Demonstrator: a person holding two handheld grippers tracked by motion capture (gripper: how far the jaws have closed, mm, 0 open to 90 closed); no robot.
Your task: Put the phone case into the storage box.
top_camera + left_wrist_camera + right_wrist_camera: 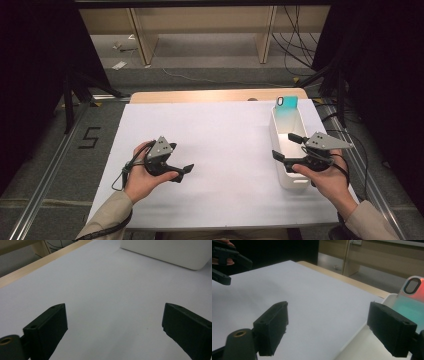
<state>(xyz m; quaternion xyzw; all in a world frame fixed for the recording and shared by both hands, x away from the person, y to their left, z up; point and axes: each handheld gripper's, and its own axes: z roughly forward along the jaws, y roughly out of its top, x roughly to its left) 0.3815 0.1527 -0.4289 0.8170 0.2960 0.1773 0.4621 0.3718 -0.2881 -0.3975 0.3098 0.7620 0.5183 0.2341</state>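
The phone case (412, 298) is cut off at the right edge of the right gripper view, its lower part hidden behind a black jaw; the white bin (170, 252) is cropped at the top of the left gripper view.

Bright table, dark surroundings; gripper views soft.

A matt white paper sheet (220, 150) covers the pale, smooth wooden desk (200, 95). By its right edge stands a long white plastic bin (286, 150), smooth with a faint sheen. Inside leans a glossy turquoise plastic phone case (286, 111). The right gripper (327, 330) has matt black plastic jaws.
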